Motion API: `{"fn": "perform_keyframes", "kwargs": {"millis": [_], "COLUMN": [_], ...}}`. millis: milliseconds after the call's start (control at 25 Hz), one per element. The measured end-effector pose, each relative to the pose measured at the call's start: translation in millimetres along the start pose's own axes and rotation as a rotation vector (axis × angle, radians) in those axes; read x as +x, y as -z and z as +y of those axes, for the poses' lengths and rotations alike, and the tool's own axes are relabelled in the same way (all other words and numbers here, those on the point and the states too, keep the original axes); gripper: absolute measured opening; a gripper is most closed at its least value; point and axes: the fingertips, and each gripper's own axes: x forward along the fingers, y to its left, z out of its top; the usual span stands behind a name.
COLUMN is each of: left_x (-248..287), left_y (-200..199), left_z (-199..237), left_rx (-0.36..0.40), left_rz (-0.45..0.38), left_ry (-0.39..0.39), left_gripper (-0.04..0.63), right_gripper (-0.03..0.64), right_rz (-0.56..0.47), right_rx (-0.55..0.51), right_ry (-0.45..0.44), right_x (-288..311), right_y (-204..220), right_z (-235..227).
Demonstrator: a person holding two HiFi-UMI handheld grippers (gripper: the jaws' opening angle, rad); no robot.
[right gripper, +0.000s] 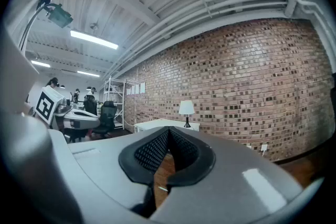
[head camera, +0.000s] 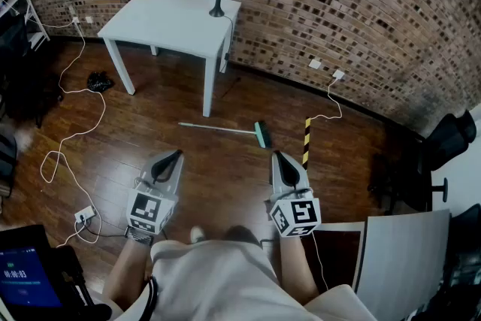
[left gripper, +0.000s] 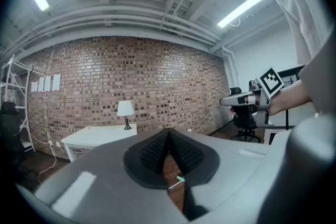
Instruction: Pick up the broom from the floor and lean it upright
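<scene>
I'm holding both tools about level and empty, the left tool (head camera: 177, 154) and the right tool (head camera: 276, 155) each pinched fully closed on nothing. The broom (head camera: 218, 128) is lying flat on the floor (head camera: 225, 184) at 12 o'clock, well apart from both tools, its head pointing toward 3 o'clock. I'm judging the thin handle the risk. Hugging the boards, it may roll away under closing pads, or swing into the striped post (head camera: 306, 140) at 1 o'clock while I'm lifting.
</scene>
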Motion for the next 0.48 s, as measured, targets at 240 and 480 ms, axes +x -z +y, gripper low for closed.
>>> {"fn": "perform_keyframes", "kwargs": {"millis": [240, 480], "left_x": [-7, 23], "left_y": [9, 24], "left_z": [17, 30], "left_rx": [-0.022, -0.040], "left_rz": [0.009, 0.045], "left_ry": [-0.015, -0.011], "left_gripper": [-0.002, -0.002], "right_gripper": [0.012, 0.012], "right_rz": [0.017, 0.049], "right_rx": [0.006, 0.016], "right_ry": [0.002, -0.005], "right_x": [5, 45], "right_y": [12, 22], "right_z": [10, -8]}}
